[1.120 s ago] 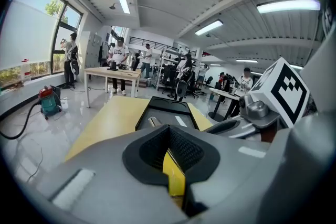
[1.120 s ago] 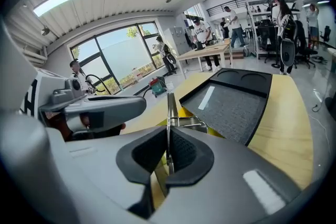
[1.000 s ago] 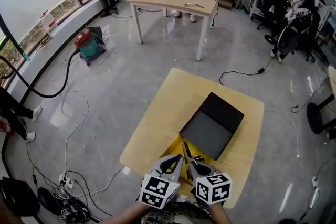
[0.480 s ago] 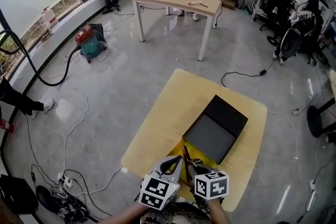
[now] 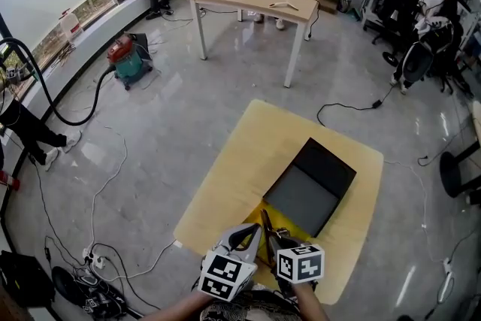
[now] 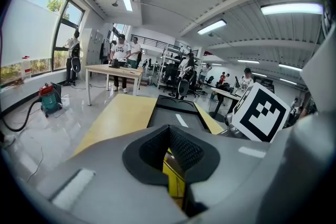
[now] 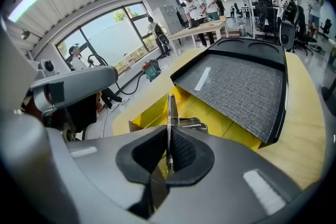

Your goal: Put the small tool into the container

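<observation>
Pinching the small tool [image 7: 170,107] edge-on, the right gripper [image 7: 168,140] is starting to open its jaws, with the thin metal blade still between the pads. The tool sits at lower centre, over the yellow panel [image 7: 220,124] in front of the black container [image 7: 236,84]. The left gripper [image 6: 168,136] has its fingers pressed together on nothing.

Left claw [image 6: 168,129], level (jaws together)

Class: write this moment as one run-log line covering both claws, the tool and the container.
left claw: shut, empty | right claw: on small tool, starting to open | position: small tool held over yellow container
</observation>
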The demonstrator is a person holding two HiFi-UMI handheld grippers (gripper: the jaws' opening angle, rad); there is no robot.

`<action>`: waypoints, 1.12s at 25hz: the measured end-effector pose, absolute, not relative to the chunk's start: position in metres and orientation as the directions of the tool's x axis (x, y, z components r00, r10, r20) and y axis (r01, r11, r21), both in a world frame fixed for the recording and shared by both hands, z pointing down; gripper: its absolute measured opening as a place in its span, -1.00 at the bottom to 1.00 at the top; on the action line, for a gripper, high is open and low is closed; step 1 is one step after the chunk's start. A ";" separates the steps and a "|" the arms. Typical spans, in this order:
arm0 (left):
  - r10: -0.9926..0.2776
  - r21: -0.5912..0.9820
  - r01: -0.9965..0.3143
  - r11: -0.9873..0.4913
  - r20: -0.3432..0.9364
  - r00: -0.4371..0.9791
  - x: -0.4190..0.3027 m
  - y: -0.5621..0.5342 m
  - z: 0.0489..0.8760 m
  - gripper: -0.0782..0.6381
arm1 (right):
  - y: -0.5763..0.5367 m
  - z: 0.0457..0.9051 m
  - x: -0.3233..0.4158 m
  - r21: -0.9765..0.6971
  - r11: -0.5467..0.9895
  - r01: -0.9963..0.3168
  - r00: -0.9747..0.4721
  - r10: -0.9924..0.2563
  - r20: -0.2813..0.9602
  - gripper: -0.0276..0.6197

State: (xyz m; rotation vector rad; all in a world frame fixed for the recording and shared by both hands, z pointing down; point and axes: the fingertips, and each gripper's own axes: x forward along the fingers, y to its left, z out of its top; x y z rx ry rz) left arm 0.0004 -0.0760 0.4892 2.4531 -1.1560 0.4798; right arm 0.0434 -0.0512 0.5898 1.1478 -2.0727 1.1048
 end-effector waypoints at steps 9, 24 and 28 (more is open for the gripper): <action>-0.655 0.197 -0.787 -0.584 0.458 0.601 0.000 -0.074 0.491 -0.78 | -0.054 0.598 0.040 -0.336 0.384 -0.860 -0.490 -0.439 0.753 -0.71; -0.651 0.192 -0.787 -0.586 0.466 0.599 -0.001 -0.075 0.494 -0.78 | -0.061 0.599 0.051 -0.212 0.424 -0.880 -0.421 -0.494 0.761 -0.57; -0.654 0.189 -0.787 -0.587 0.463 0.598 -0.001 -0.078 0.495 -0.78 | -0.064 0.599 0.053 -0.220 0.417 -0.882 -0.424 -0.497 0.757 -0.57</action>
